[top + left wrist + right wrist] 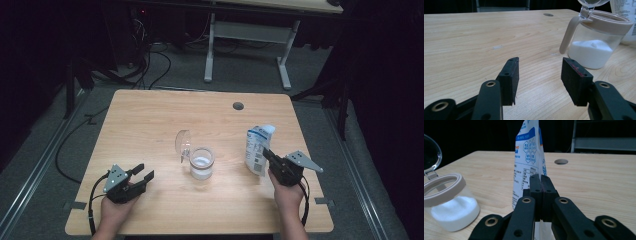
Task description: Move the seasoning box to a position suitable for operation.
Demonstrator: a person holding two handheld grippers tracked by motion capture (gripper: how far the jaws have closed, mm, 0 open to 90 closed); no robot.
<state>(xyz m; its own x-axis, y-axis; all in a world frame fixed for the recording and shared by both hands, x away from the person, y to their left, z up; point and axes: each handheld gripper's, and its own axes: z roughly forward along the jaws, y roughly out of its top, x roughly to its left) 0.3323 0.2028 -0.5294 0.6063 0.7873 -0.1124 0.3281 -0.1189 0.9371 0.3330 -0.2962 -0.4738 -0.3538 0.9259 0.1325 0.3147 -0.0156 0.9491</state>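
Bag [529, 157] is the item in hand: a white pouch with blue print, standing upright on the table [150, 120] directly ahead of the right gripper [540, 178], whose jaws are pressed together on the pouch's near edge, low on its body. In the high view the bag [258, 150] sits just beyond that gripper [267, 155], its top apparently open and leaning slightly away. Jar [202, 163] stands to the left of the right gripper, near but not touching the bag; it is clear, part filled with white powder, with a beige collar and its clear lid [183, 142] flipped up on the hinge. Left gripper [540, 72] has its jaws spread wide and holds nothing; the jar [596, 40] lies ahead of it and to its right, unsecured. Risks, as judged: the pinch takes a thin fold at one edge, so the soft pouch may sag, twist or slip when lifted, spilling contents on the table. A tilt toward the jar with no hand steadying it could knock the light jar over or strike the raised lid. Powder may also surge from the bag and overshoot the jar mouth.
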